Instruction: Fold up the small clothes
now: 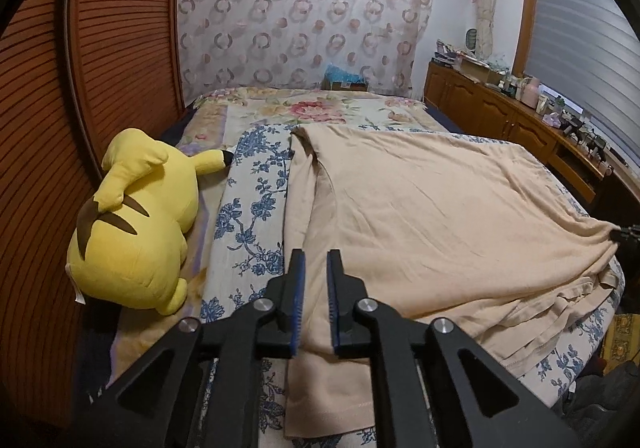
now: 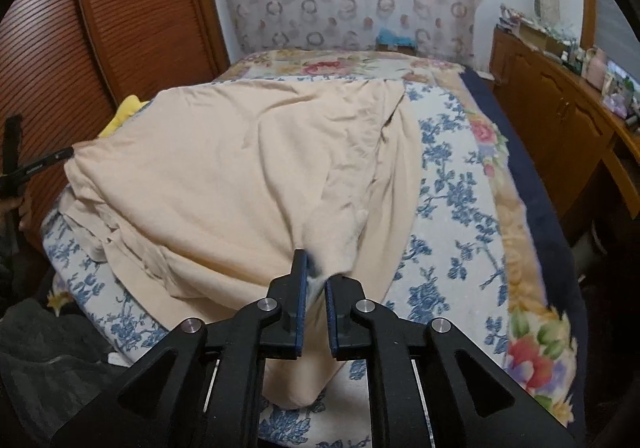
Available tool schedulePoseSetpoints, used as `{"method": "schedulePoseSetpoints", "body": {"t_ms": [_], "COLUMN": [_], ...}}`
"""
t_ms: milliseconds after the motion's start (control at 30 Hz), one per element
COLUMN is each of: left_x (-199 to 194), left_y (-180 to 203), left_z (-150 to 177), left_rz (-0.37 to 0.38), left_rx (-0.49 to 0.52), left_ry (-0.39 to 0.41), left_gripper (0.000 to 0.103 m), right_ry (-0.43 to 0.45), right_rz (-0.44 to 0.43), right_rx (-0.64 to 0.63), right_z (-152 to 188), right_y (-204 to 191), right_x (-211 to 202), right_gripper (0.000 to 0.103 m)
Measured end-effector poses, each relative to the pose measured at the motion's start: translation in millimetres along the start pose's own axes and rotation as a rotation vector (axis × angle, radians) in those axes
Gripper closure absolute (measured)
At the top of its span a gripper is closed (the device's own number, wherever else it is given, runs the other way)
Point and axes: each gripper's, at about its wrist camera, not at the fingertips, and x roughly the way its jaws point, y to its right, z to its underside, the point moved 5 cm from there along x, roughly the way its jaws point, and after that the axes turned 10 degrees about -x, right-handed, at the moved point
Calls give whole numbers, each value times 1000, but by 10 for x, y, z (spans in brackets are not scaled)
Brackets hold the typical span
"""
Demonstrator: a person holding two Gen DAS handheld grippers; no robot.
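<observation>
A large beige garment point(image 1: 440, 207) point(image 2: 240, 167) lies spread on the bed, with a folded layer along its near side and a brown collar point(image 1: 304, 139) at the far end. My left gripper point(image 1: 316, 258) sits over the garment's left folded edge. Its pads stand a narrow gap apart, with cloth between them that is not pinched. My right gripper point(image 2: 316, 268) is at the garment's right near corner, slightly open, and a ridge of cloth runs up to its tips. Each wrist view shows the other gripper at the cloth's far corner: the right gripper point(image 1: 626, 234) and the left gripper point(image 2: 66, 152).
The bed has a blue-flowered cover point(image 1: 256, 207) point(image 2: 452, 187). A yellow plush toy point(image 1: 136, 232) lies at the bed's left side, against a louvred wooden door point(image 1: 100, 47). On the right, a wooden cabinet point(image 1: 500, 115) point(image 2: 552, 107) carries several small items. A patterned curtain hangs behind the bed.
</observation>
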Motion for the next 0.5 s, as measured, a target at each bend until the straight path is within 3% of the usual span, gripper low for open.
{"method": "schedulePoseSetpoints", "body": {"t_ms": [100, 167, 300, 500], "left_x": [-90, -115, -105, 18], "left_y": [39, 53, 42, -21], "left_z": [-5, 0, 12, 87], "left_rz": [-4, 1, 1, -37], "left_rx": [17, 19, 19, 8], "left_ry": [25, 28, 20, -8], "left_gripper": [81, 65, 60, 56], "right_ry": [25, 40, 58, 78], "right_rz": [34, 68, 103, 106], "right_rx": [-23, -44, -69, -101], "right_z": [-85, -157, -277, -357], "right_y": [23, 27, 19, -30], "right_x": [-95, -145, -162, -109], "right_gripper": [93, 92, 73, 64]}}
